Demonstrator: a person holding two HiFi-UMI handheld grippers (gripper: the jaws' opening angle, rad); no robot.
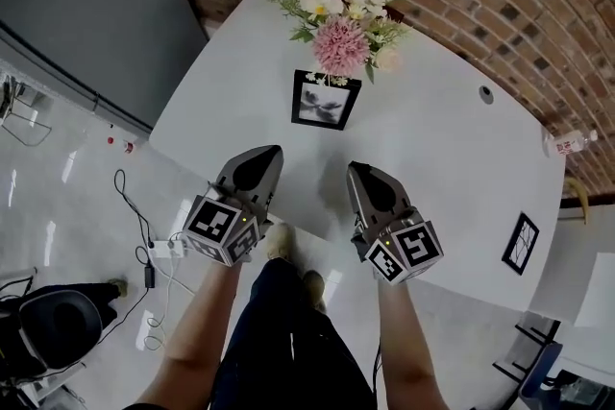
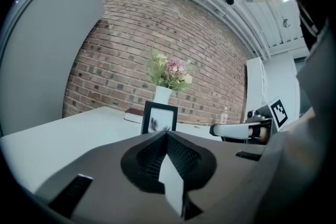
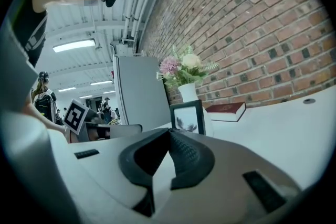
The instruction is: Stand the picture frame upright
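A black picture frame (image 1: 325, 100) with a pale print stands upright on the white table (image 1: 442, 178), just in front of the flower vase. It also shows upright in the left gripper view (image 2: 159, 119) and the right gripper view (image 3: 187, 117). My left gripper (image 1: 272, 152) hovers over the table's near edge, well short of the frame, with its jaws shut and nothing between them (image 2: 167, 132). My right gripper (image 1: 354, 168) is level with it on the right, also shut and empty (image 3: 169, 130). Neither touches the frame.
A white vase of pink and cream flowers (image 1: 341, 34) stands behind the frame, with a dark red book (image 3: 226, 110) beyond it by the brick wall. A water bottle (image 1: 569, 143) lies at the far right. A second black frame (image 1: 520, 243) sits past the table's right end. Cables and a power strip (image 1: 168, 249) lie on the floor.
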